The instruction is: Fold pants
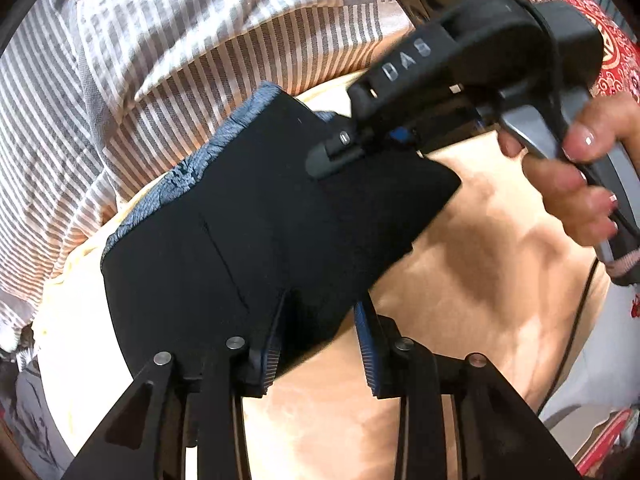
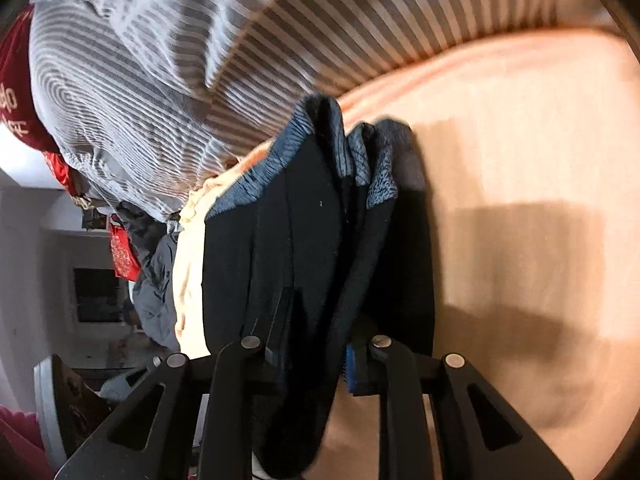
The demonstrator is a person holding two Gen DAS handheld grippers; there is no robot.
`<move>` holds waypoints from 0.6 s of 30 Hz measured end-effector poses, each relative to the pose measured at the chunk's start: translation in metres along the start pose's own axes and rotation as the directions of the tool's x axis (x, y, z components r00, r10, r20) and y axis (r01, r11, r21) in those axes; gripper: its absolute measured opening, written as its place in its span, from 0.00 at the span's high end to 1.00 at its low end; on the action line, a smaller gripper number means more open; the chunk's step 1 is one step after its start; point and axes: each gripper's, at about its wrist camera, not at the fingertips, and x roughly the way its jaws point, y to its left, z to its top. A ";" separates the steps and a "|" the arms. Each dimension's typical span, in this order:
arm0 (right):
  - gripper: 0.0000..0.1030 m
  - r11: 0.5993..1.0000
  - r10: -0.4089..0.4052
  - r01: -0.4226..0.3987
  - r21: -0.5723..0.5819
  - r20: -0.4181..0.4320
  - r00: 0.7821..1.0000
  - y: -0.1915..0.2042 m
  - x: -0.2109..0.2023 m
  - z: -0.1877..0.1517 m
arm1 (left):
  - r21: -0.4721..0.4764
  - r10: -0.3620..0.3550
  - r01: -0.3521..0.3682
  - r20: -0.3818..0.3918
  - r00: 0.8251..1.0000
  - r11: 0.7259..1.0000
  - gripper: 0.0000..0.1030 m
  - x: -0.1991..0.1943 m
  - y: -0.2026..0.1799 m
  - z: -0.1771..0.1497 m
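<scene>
Black pants with a blue patterned waistband lie folded on a peach sheet. My left gripper points down at their near edge. The cloth sits between its fingers, but the pads stand apart around it, so it is open. My right gripper, held by a hand, pinches the far edge of the pants. In the right wrist view the right gripper is shut on a thick bunch of the pants, whose layers hang down between the fingers.
A grey-and-white striped blanket is heaped along the far side of the sheet. A red patterned cushion sits at the upper right. A thin black cable runs down the right side. Room furniture shows past the bed's left edge.
</scene>
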 end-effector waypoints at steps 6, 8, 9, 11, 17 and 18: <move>0.74 0.996 -0.079 0.079 0.030 -0.003 0.997 -0.014 -0.002 -0.003 | -0.042 -0.080 0.080 -0.002 0.997 0.996 0.67 -0.016 0.006 -0.015; 0.70 0.992 -0.102 0.101 0.072 0.021 0.995 -0.017 -0.013 -0.005 | -0.063 -0.058 0.058 0.012 0.998 0.996 0.67 -0.026 0.019 -0.020; 0.70 0.988 -0.135 0.131 0.085 0.038 0.990 -0.017 -0.021 -0.006 | -0.091 -0.041 0.043 0.024 0.999 0.995 0.67 -0.031 0.031 -0.020; 0.69 0.984 -0.165 0.160 0.078 0.062 0.984 -0.013 -0.032 -0.003 | -0.152 0.001 0.007 0.050 0.999 0.988 0.67 -0.039 0.058 -0.015; 0.70 0.987 -0.162 0.162 0.015 0.139 0.977 0.021 -0.037 0.043 | -0.362 0.110 -0.082 0.058 0.992 0.929 0.67 -0.017 0.157 0.018; 0.70 0.985 -0.172 0.173 0.004 0.140 0.975 0.027 -0.032 0.050 | -0.411 0.104 -0.076 0.047 0.993 0.908 0.67 -0.010 0.174 0.022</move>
